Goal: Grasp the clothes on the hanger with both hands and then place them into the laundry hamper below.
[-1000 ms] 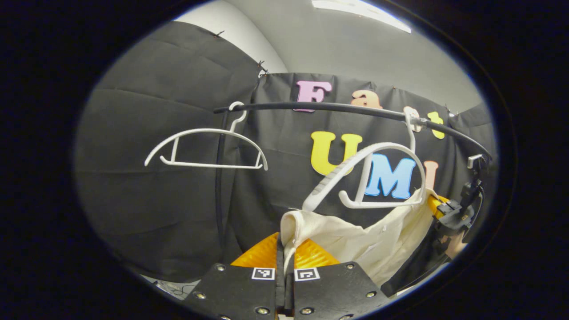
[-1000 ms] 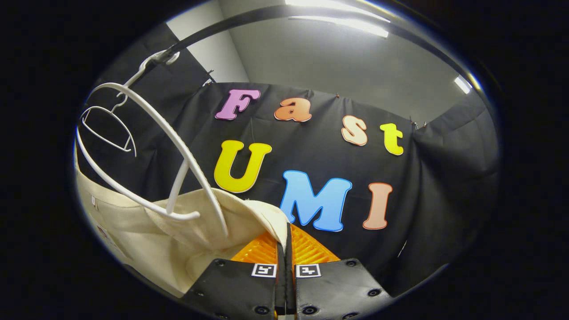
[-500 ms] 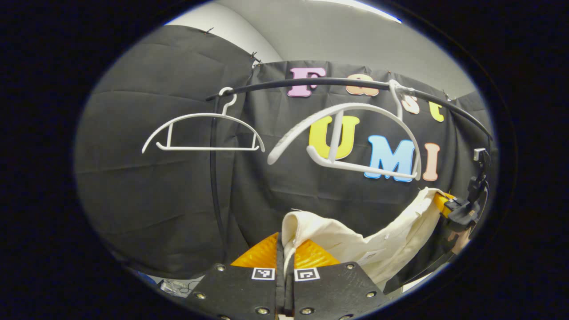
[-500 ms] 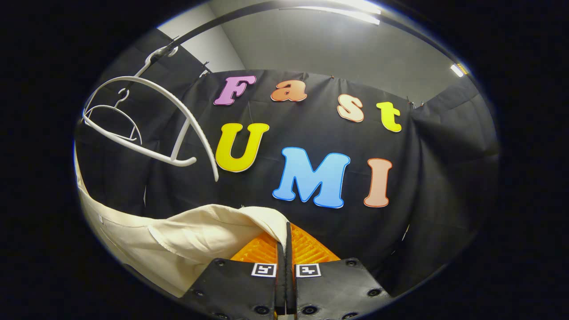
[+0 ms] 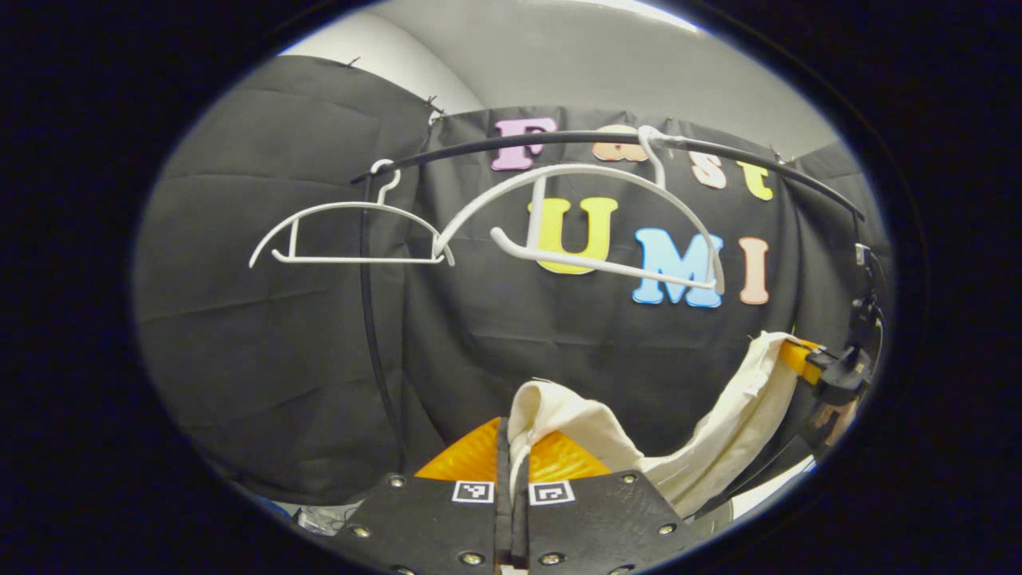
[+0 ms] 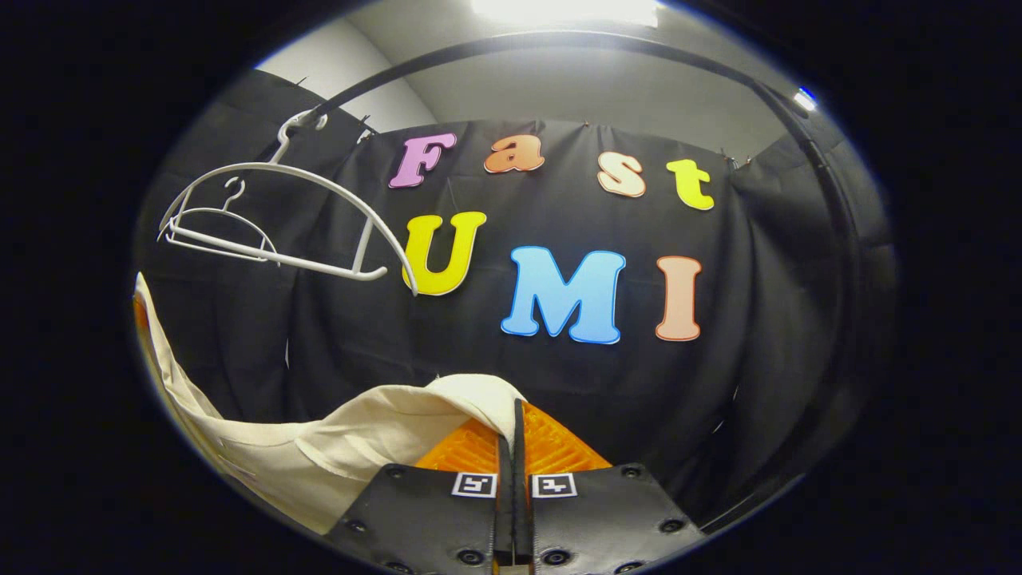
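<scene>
Left gripper view shows us the left hand-held gripper [image 5: 511,447] at the bottom with its two fingers pressed together on one corner of the cream garment [image 5: 575,435], which bunches up just above the fingertips. From there we see the cloth sag and then rise to the right, where the right hand-held gripper [image 5: 802,359] pinches its other end near the edge of the scene. Above the garment, well apart from it, a bare white hanger [image 5: 591,231] hangs tilted from the black rail [image 5: 575,140], and a second white hanger [image 5: 351,235] hangs to its left, just beside a black upright pole [image 5: 369,319]. In the right gripper view we find the right hand-held gripper's fingers clenched on a fold of the same garment [image 6: 383,423], which trails down and away to the left, then climbs along the left edge. There we see both hangers overlapping at upper left, the nearer one [image 6: 303,224] in front of the farther one [image 6: 219,228], hooked on the rail [image 6: 559,40] that arcs across the top, with the garment hanging below them and clear of both.
</scene>
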The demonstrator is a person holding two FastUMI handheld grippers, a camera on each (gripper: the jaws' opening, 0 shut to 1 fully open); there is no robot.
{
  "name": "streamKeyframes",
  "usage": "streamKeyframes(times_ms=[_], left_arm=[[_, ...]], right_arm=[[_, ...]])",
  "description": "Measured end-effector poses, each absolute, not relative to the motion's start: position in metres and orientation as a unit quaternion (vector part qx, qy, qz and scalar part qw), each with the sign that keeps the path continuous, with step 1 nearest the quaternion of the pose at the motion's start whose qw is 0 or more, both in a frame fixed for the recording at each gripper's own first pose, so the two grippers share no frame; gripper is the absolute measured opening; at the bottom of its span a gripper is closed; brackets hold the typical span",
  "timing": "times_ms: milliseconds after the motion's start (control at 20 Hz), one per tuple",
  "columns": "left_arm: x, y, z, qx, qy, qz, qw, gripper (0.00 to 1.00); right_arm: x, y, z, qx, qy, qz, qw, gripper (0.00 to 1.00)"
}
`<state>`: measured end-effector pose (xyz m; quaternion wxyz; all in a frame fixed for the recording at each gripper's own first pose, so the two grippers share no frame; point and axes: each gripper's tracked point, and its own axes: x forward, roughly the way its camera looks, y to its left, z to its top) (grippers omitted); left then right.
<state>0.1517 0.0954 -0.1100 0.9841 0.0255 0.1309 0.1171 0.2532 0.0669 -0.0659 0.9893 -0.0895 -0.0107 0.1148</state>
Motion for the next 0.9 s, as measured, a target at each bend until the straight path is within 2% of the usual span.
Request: streamKeyframes(times_ms=[500, 900], left_arm=[[0.147, 0.09, -0.126, -0.002, 0.156, -0.01, 0.988, 0.01], [0.143, 0.088, -0.182, 0.01, 0.203, -0.071, 0.977, 0.01]], right_arm=[[0.139, 0.081, -0.085, -0.086, 0.034, 0.035, 0.995, 0.02], [0.08, 0.091, -0.145, -0.036, 0.132, 0.002, 0.991, 0.02]])
